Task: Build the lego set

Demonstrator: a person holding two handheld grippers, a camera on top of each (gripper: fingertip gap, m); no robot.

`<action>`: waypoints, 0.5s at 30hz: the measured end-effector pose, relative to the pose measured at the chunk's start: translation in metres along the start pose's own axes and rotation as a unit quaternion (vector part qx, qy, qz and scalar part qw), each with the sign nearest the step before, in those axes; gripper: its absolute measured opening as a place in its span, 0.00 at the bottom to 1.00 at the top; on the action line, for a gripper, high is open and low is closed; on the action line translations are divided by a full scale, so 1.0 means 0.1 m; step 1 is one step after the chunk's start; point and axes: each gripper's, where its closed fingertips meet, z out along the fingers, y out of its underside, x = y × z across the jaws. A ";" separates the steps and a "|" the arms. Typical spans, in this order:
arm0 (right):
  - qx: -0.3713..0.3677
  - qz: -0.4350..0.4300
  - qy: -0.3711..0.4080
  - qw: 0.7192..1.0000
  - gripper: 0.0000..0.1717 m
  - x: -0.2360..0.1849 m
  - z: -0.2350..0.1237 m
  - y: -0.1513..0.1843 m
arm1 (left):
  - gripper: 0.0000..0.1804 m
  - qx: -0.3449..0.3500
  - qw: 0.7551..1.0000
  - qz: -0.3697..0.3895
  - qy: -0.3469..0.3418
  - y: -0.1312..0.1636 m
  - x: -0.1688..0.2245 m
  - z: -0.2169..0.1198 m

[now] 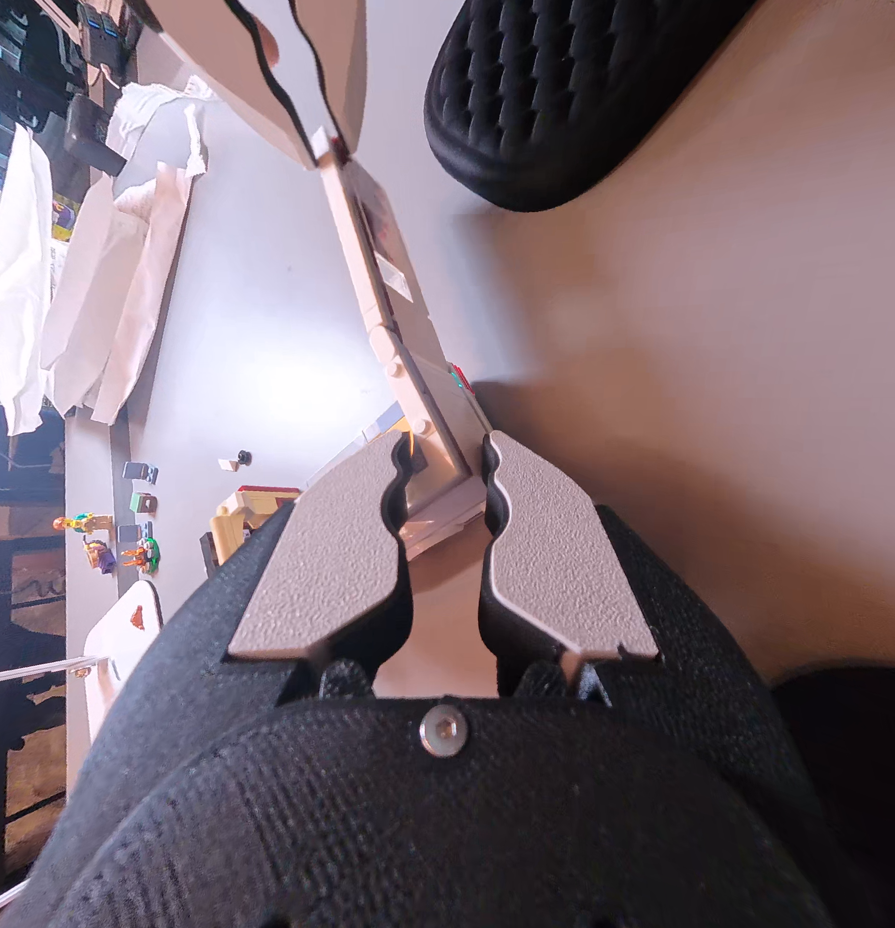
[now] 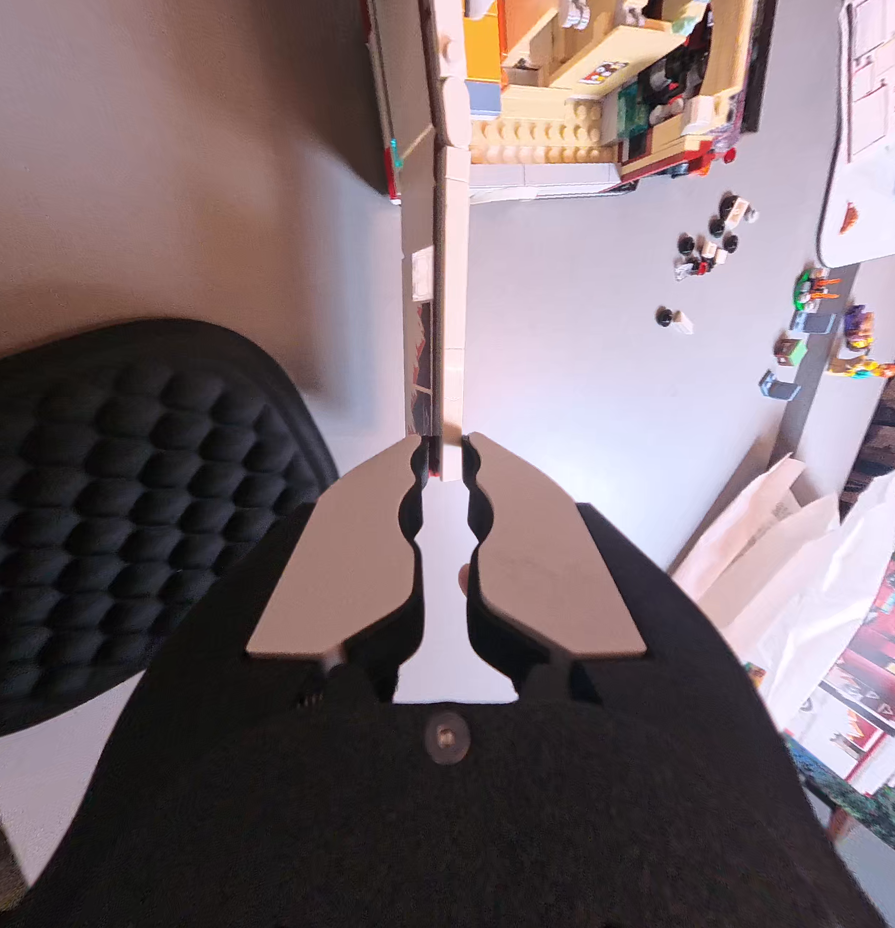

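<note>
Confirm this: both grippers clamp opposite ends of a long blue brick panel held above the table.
Wrong colour. The panel is white, not blue, as the right wrist view shows. The left gripper and right gripper do clamp its opposite ends above the table.

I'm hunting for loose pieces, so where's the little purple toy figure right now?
In the right wrist view the small purple toy figure lies at the far right edge of the white table, between a green-based orange piece and an orange-haired yellow figure.

The long white brick panel (image 1: 380,281) looks like smooth, slightly glossy plastic, and the table (image 1: 264,311) is a smooth, shiny white. Claw fingers (image 1: 334,547) have a grainy matt plate finish, bags (image 2: 767,547) look like crinkly white paper.
</note>
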 end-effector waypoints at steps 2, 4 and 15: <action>-0.002 0.001 0.005 1.000 0.07 0.09 0.04 0.01 | 0.15 0.001 1.000 0.002 -0.001 0.00 0.00 0.00; 0.000 -0.006 0.011 1.000 0.07 0.21 0.10 0.00 | 0.15 0.002 1.000 0.002 0.001 0.00 0.00 0.00; 0.073 -0.071 0.043 0.994 0.08 0.77 0.52 -0.61 | 0.15 0.021 1.000 0.003 0.005 -0.01 0.01 0.00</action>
